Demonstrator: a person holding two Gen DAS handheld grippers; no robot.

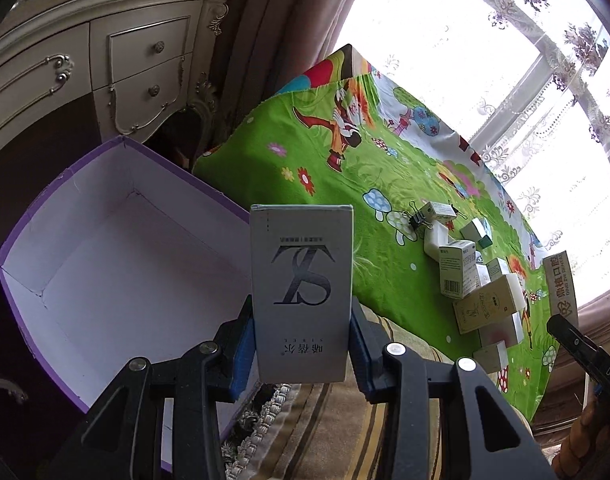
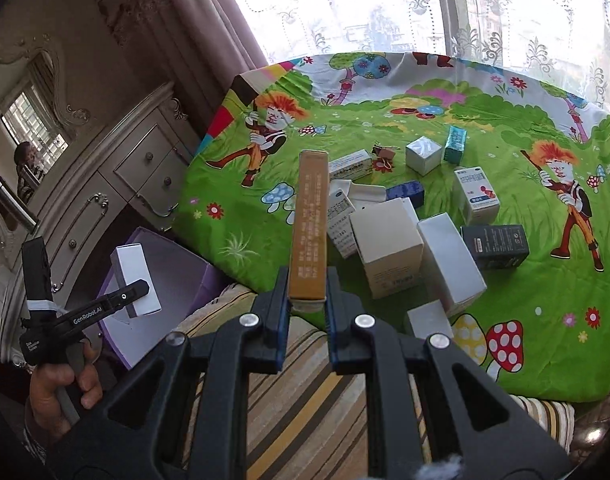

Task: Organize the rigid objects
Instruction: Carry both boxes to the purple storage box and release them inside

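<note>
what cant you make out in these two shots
- Left wrist view: the near right part of the purple bin's floor, hidden behind the grey box in the left gripper.
- Right wrist view: small print on the tan box, too small.
- Right wrist view: the bin's inside, hidden by its near wall.

Bed with striped cover (image 2: pixel 305 400), green cartoon sheet (image 2: pixel 525 280), scattered small boxes (image 2: pixel 389 248)

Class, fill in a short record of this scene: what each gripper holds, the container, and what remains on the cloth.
left gripper: shut on silver box
right gripper: shut on narrow yellow box
container: purple bin, open, nothing in it, beside the green cartoon cloth
remaining: many small boxes clustered on cloth, including dark box
</note>
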